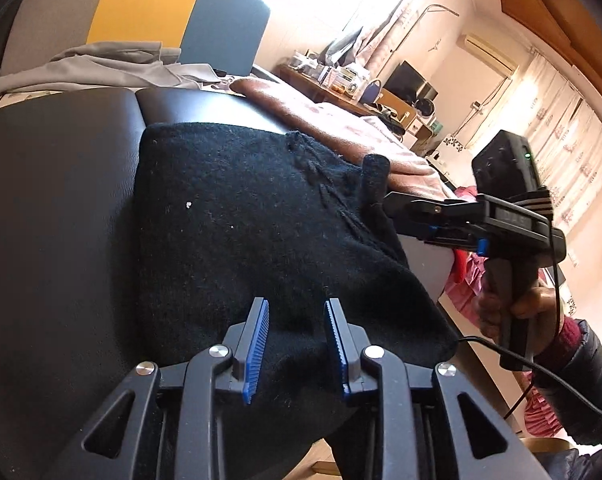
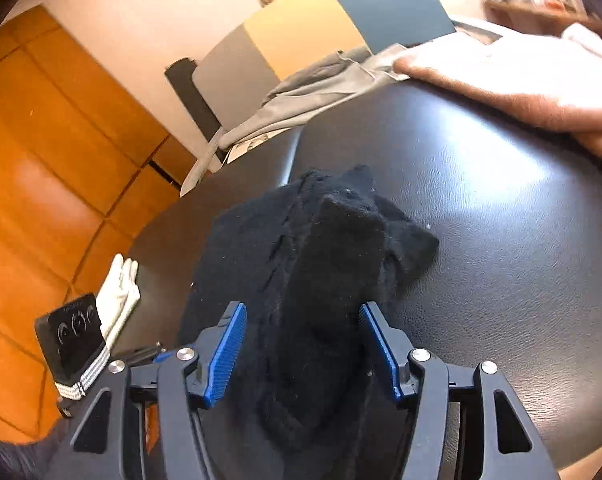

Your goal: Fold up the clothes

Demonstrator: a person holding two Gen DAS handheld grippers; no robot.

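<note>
Between the blue-padded fingers (image 2: 375,350) at the bottom of the right wrist view, a raised ridge of a black knit garment (image 2: 325,272) stands up from a black leather-like surface (image 2: 501,240). The right gripper (image 2: 301,350) has its fingers spread, one to each side of the ridge; whether the pads touch the cloth cannot be told. In the left wrist view the same gripper (image 1: 389,200) comes in from the right of the frame, a hand (image 1: 513,308) in a dark red cuff wrapped round its handle, its tip meeting an upturned flap at the garment's right edge.

At the bottom centre of the left wrist view, the left gripper (image 1: 297,344) sits with fingers (image 1: 255,344) spread apart and nothing between them, just over the near edge of the garment (image 1: 241,232), which lies flat across the surface (image 1: 61,220) and droops over its right edge.

Farther out, a grey garment (image 1: 101,68) lies crumpled at the upper left of that frame (a chair back (image 1: 149,4) in grey, yellow and blue panels rises behind it), and a brown folded cloth (image 1: 293,108) lies beyond the black one. In the right wrist view a white glove (image 2: 119,292) rests at the left edge of the surface, above the other gripper's body (image 2: 73,340) at lower left, with orange wood panelling (image 2: 41,160) filling the left of the frame.
</note>
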